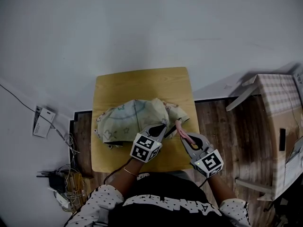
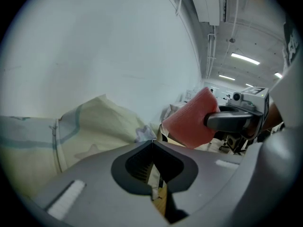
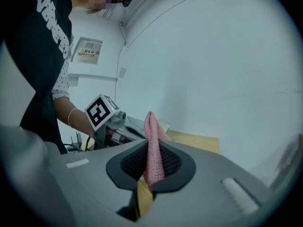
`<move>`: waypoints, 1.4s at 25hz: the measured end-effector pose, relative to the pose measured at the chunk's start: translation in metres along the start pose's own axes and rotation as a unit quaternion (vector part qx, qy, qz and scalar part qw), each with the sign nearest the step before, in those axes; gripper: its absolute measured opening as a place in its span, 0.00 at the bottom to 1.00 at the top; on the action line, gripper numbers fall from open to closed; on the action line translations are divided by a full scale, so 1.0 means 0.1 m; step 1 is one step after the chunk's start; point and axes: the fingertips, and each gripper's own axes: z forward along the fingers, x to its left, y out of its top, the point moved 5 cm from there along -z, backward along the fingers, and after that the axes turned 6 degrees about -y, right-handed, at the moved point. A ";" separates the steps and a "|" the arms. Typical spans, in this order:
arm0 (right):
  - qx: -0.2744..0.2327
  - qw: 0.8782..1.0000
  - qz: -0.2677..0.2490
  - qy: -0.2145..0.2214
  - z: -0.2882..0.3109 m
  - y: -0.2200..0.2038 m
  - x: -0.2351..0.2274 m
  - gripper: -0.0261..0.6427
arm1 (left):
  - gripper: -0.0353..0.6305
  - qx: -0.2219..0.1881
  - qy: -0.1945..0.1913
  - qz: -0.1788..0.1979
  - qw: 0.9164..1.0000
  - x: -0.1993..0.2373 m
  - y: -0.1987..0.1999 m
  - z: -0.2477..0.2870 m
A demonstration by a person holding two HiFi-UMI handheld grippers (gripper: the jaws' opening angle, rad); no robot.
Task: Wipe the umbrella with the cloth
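Observation:
A folded cream umbrella with pale blue patterns lies on a small wooden table. My left gripper is at the umbrella's right edge. Its jaws are shut, and a thin strip of cream fabric shows between them in the left gripper view, with the umbrella spreading to the left. My right gripper is just right of the left one, shut on a pink cloth. The cloth stands up out of the jaws. It also shows in the left gripper view as a pink cloth, close to the umbrella's edge.
A cardboard box under a checked cover stands on the wooden floor at the right. Cables and a power strip lie on the floor at the left, below a white device. A white wall rises behind the table.

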 end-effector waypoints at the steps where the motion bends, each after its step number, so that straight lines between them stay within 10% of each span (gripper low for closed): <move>1: -0.001 1.000 0.000 -0.003 -0.02 0.00 0.00 0.09 | 0.06 0.005 0.000 -0.001 1.000 0.00 -0.03 0.03; 35: -0.038 0.999 0.001 0.013 -0.09 0.15 0.08 0.09 | 0.24 -0.047 0.049 0.011 0.998 -0.21 0.15 -0.41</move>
